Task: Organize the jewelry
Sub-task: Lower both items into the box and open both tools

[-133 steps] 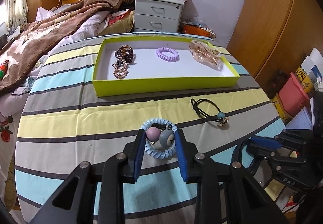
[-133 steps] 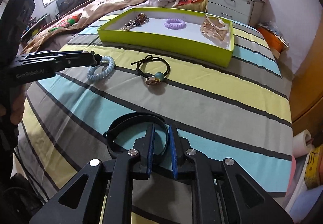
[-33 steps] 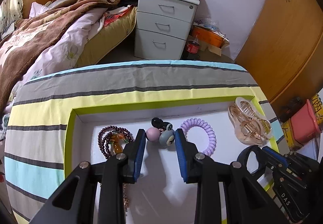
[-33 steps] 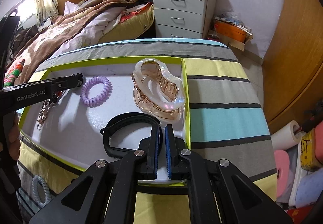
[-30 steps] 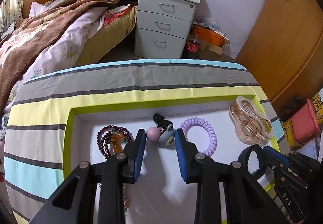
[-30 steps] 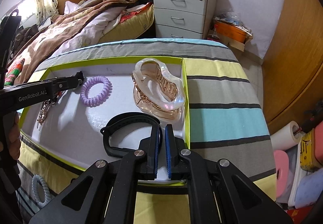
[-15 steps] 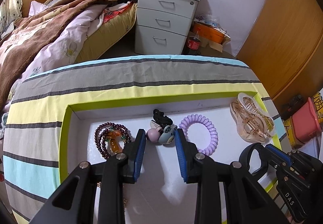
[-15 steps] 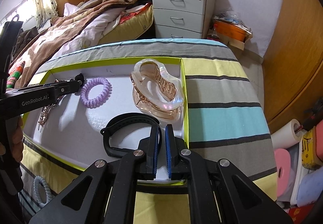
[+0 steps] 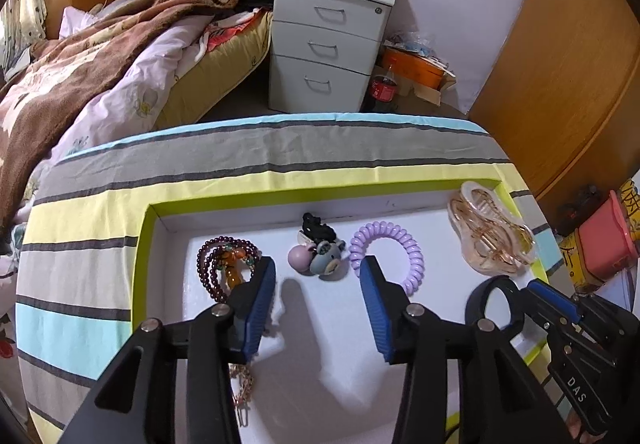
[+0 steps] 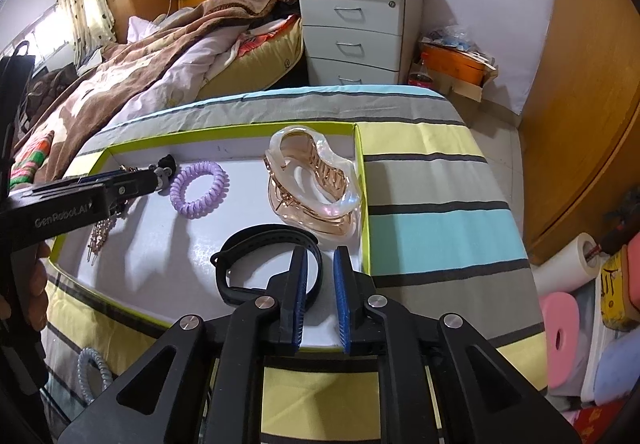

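Observation:
A green-rimmed tray (image 9: 141,264) with a white floor lies on the striped cloth. My left gripper (image 9: 318,268) is over it, jaws opening, nothing pressed between them. Just past its tips a hair tie with a pink ball and grey bear (image 9: 318,258) rests on the tray floor. Beside it lie a dark bead bracelet (image 9: 218,264), a purple spiral tie (image 9: 386,256) and a clear hair claw (image 9: 492,240). My right gripper (image 10: 320,256) is at the tray's near right corner, jaws opening. The black band (image 10: 264,240) lies on the floor, its end between them, clear of the right pad.
A pale blue spiral tie (image 10: 92,368) lies on the cloth outside the tray's near rim (image 10: 362,184). A hand (image 10: 24,284) holds the left gripper's handle. Beyond the table's far edge stand a bed (image 9: 100,76) and a white nightstand (image 9: 328,48). Boxes crowd the floor at right.
Both grippers carried their items from the cloth into the tray. In the last half second the left jaws spread off the pink-and-grey tie, and the right jaws parted from the black band.

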